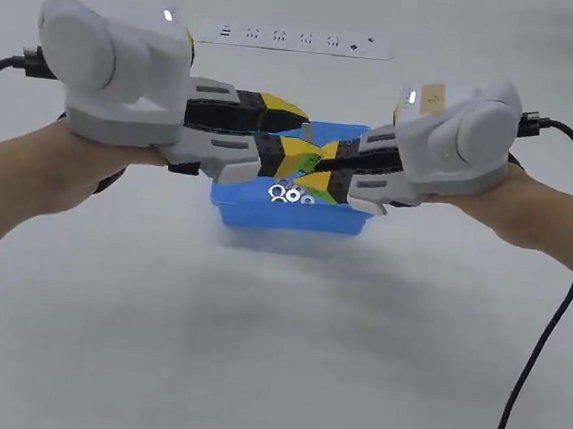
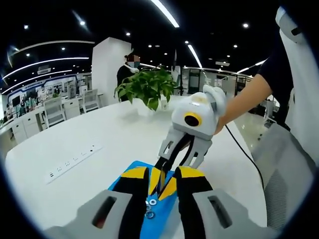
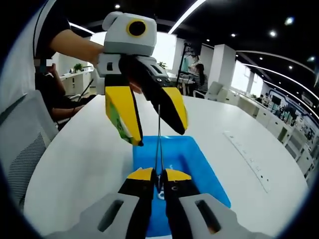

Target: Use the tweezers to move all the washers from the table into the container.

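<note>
Right gripper view showed the right hand-held gripper [image 3: 158,175] with its jaws almost closed. They pinched the lower end of the thin tweezers [image 3: 159,144], and only a narrow slit was left between the yellow tips. The tweezers rose straight from this grip toward the left hand-held gripper [image 3: 160,137], which came down from the top of that view. Its two yellow jaws stood clearly apart, and the tweezers passed up between them. I could not tell if either jaw touched the tweezers.

Under both tools lay the blue container [image 3: 204,179]. In the head view it stood on the white desk [image 1: 274,354], toward the far edge and near the middle of its width. Several washers [image 1: 290,193] lay together on the container's floor, just below the place where the tips of the two tools met. A white power strip [image 1: 292,39] lay along the far edge of the desk, beyond the container. In the left gripper view the washers were seen low between that tool's own jaws, and a green plant [image 2: 147,87] stood further away on the desk.
</note>
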### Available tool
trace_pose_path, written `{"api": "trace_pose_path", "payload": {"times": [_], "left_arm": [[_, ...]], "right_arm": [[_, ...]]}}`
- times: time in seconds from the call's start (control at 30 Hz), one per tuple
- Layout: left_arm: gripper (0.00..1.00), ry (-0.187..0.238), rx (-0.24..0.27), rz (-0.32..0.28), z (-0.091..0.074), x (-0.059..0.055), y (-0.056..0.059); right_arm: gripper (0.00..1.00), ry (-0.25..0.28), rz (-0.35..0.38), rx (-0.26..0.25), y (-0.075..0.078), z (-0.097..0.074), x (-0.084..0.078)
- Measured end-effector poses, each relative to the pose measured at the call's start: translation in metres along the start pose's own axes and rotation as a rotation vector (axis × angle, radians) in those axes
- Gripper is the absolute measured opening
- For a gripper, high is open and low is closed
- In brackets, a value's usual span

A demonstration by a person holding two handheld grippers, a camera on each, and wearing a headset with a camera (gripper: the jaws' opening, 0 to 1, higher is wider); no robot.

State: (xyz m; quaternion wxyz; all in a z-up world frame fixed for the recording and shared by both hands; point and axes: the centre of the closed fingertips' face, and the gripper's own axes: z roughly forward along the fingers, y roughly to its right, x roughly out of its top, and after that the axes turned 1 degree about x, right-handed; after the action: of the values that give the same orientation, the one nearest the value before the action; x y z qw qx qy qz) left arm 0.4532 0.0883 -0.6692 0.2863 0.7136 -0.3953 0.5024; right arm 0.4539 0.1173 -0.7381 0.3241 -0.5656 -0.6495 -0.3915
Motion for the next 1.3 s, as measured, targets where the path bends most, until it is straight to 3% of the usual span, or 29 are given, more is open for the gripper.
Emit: {"api": "trace_pose_path", "payload": {"times": [0.17,0.23,0.43,0.47,0.53,0.73,0.97,1.3], "left_arm": [[0.19,-0.014,-0.024,0.026,0.003,0.001,0.007],[0.14,-0.021,-0.041,0.009,0.003,0.0,0.011],[0.08,-0.007,-0.066,0.017,0.0,0.004,0.015],[0.08,0.0,-0.078,0.026,-0.001,0.005,0.017],[0.07,0.008,-0.084,0.099,-0.004,0.007,0.018],[0.05,0.001,-0.117,0.176,-0.013,0.011,0.026],[0.05,0.039,-0.113,0.171,-0.03,0.018,0.028],[0.05,0.042,-0.135,0.189,-0.045,0.019,0.043]], "right_arm": [[0.08,-0.001,-0.003,0.012,-0.003,-0.001,0.0],[0.08,-0.001,-0.004,0.013,-0.004,-0.001,0.001],[0.08,0.005,-0.013,0.025,-0.008,-0.004,0.005],[0.08,0.009,-0.014,0.027,-0.009,-0.005,0.006],[0.08,0.012,-0.02,0.033,-0.011,-0.005,0.009],[0.08,0.015,-0.046,0.048,-0.018,-0.008,0.017],[0.09,0.04,-0.045,0.044,-0.024,-0.021,0.029],[0.08,0.042,-0.07,0.055,-0.041,-0.034,0.042]]}}
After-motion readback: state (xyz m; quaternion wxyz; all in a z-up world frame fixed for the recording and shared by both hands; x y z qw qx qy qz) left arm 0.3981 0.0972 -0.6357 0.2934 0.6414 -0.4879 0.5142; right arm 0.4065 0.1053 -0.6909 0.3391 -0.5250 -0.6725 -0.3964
